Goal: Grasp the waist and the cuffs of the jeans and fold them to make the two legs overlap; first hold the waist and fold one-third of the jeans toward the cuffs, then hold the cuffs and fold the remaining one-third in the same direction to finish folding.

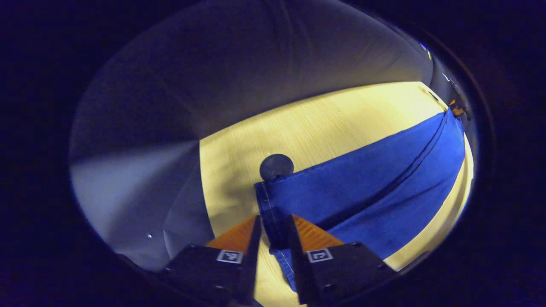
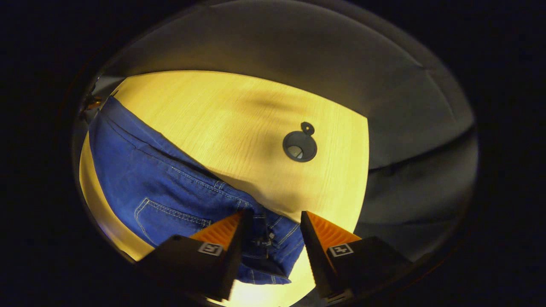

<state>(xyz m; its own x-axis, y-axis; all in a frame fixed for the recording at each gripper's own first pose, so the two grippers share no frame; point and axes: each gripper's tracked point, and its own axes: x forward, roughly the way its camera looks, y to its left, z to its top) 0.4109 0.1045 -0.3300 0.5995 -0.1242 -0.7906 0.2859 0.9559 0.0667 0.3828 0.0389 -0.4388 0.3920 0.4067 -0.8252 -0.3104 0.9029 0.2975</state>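
Jeans (image 1: 367,179) cuff between left hand-held gripper (image 1: 275,232) fingers.

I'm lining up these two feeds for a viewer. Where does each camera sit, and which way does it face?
Left gripper view: rides on the left tool, looking down along its fingers at the cuffs, which lie between them.
Right gripper view: rides on the right tool, looking down at the waist, fingers apart around it.
Shared: the jeans and the wooden table.
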